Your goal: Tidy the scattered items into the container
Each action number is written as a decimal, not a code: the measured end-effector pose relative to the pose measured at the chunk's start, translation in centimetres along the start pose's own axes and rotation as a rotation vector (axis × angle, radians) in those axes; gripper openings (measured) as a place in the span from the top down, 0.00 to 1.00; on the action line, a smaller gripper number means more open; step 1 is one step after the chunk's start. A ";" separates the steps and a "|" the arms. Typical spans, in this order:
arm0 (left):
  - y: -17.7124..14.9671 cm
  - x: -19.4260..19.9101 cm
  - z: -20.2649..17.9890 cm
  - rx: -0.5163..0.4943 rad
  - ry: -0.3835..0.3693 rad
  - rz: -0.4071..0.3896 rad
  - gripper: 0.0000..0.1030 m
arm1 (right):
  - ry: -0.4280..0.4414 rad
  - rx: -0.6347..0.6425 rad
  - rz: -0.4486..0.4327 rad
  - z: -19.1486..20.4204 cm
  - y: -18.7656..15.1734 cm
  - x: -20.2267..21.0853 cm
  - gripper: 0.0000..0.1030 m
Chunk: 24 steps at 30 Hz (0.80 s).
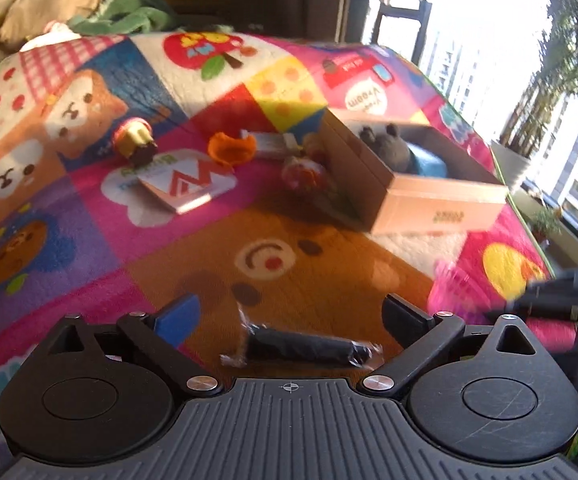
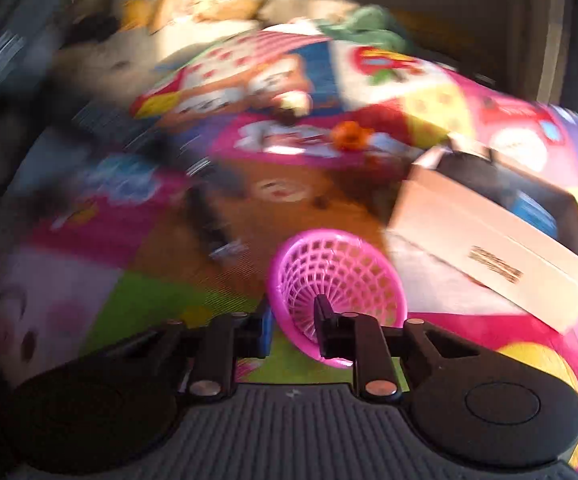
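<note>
1. The pink basket (image 2: pixel 335 280) is sitting in the right claw (image 2: pixel 293 322), whose jaws are pinching its rim, mouth tilted toward the cardboard box (image 2: pixel 493 256) lying just ahead to the right.
2. The left claw (image 1: pixel 289 316) is gaping wide, holding nothing; one black wrapped roll (image 1: pixel 301 346) is lying crosswise between its jaws on the play mat (image 1: pixel 329 256).
3. Waiting near the box: one orange toy (image 1: pixel 231 148), one booklet (image 1: pixel 181 188), one cupcake toy (image 1: pixel 135 142); other small items are too blurred for counting.

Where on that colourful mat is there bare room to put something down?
Free: the brown bear patch between the black wrapped roll, the booklet and the cardboard box. Also the purple squares left of the booklet. Crowded: beside the box's left wall, around the orange toy.
</note>
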State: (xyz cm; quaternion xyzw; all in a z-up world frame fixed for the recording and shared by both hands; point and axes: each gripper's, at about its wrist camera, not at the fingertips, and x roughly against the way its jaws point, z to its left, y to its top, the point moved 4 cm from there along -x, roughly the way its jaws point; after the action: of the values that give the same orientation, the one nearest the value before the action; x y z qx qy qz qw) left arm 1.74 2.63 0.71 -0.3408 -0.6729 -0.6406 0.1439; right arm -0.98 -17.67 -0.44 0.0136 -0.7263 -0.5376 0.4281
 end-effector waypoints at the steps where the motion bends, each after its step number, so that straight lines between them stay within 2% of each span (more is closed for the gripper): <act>1: -0.2 -0.3 -0.3 -0.008 -0.004 0.015 0.02 | 0.014 -0.074 -0.006 -1.2 0.2 0.3 0.87; 5: -1.3 -1.4 -2.0 -0.034 -0.035 0.054 0.01 | 0.151 -0.490 -0.037 -7.8 -0.6 1.4 0.89; 9: -1.5 -2.5 -4.5 -0.061 -0.097 0.075 0.01 | 0.221 -0.761 -0.107 -12.9 -3.1 2.9 0.86; 10: -1.4 -2.7 -5.2 -0.066 -0.118 0.076 0.01 | 0.214 -0.802 -0.125 -13.8 -3.6 3.3 0.76; 11: -1.4 -3.0 -6.0 -0.069 -0.142 0.076 0.01 | 0.182 -0.833 -0.149 -14.7 -4.1 3.9 0.71; 13: -1.2 -3.4 -7.3 -0.076 -0.194 0.066 0.01 | 0.087 -0.856 -0.187 -15.8 -5.2 5.2 0.52; 15: -1.1 -3.9 -8.6 -0.088 -0.228 0.053 0.01 | -0.024 -0.841 -0.197 -16.5 -6.0 6.2 0.46; 17: -1.1 -4.5 -9.7 -0.109 -0.227 0.051 0.01 | -0.137 -0.796 -0.176 -16.9 -6.7 6.8 0.43; 18: -1.2 -4.7 -10.1 -0.122 -0.223 0.051 0.01 | -0.195 -0.768 -0.161 -17.1 -6.9 6.9 0.38; 19: -1.3 -4.8 -10.5 -0.135 -0.224 0.053 0.01 | -0.237 -0.747 -0.152 -17.1 -7.2 7.2 0.28; 22: -1.7 -4.7 -11.0 -0.158 -0.246 0.066 0.01 | -0.287 -0.705 -0.150 -17.0 -7.9 7.8 0.08; 24: -2.0 -4.3 -10.8 -0.176 -0.252 0.072 0.01 | -0.274 -0.687 -0.144 -16.6 -8.1 8.0 0.05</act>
State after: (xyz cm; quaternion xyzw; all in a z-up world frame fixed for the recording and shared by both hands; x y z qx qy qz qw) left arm 0.99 -8.87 -2.04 -0.4535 -0.6142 -0.6439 0.0507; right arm 0.97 -37.71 -1.07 -0.1520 -0.5512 -0.7756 0.2675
